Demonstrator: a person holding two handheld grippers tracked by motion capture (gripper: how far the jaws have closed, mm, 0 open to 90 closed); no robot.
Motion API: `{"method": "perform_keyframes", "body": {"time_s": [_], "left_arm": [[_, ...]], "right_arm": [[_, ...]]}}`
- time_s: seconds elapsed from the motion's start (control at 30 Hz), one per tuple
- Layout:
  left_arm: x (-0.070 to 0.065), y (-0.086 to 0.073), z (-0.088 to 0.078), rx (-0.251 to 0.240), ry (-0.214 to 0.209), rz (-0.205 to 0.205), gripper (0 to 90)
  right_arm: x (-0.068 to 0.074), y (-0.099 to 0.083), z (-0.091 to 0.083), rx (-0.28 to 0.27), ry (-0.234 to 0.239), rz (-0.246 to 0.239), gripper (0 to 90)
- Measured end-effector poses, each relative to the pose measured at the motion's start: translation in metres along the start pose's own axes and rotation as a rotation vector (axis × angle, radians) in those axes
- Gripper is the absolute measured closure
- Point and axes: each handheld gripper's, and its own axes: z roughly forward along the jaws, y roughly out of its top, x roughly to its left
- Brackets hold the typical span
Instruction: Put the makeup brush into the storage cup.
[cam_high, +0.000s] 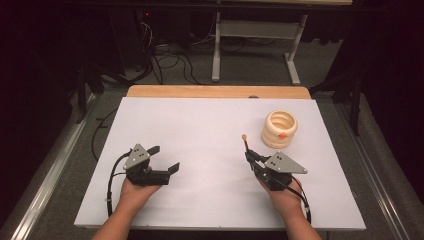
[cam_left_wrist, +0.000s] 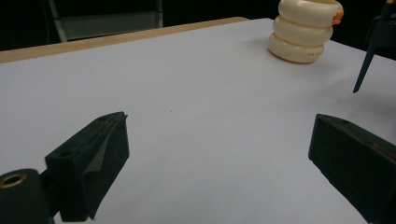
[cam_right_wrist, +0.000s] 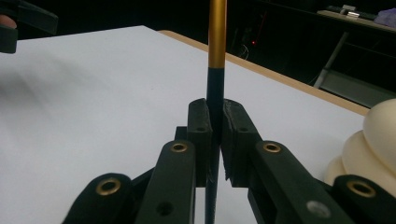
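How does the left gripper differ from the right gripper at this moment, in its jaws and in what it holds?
The left gripper has its jaws wide apart with nothing between them; the right gripper has its jaws shut on a thin pencil. The left gripper is far from the cream ringed holder; the right gripper is near it. Both are black, hand-held and sit over the white table.

Dim room, grey carpet floor (cam_high: 250, 70), white-legged table frame (cam_high: 257, 30), tangled cables (cam_high: 167, 62) behind.

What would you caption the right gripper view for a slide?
Right gripper clamps an upright black-and-gold pencil above the white table, beside a cream ribbed holder.
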Motion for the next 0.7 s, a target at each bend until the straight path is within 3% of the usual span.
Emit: {"method": "perform_keyframes", "body": {"time_s": [0.7], "left_arm": [[-0.001, 0.001, -0.002, -0.025, -0.007, -0.009, 5.7]], "right_arm": [[-0.028, -0.003, -0.014, -0.025, -0.085, 0.078, 85.2]]}}
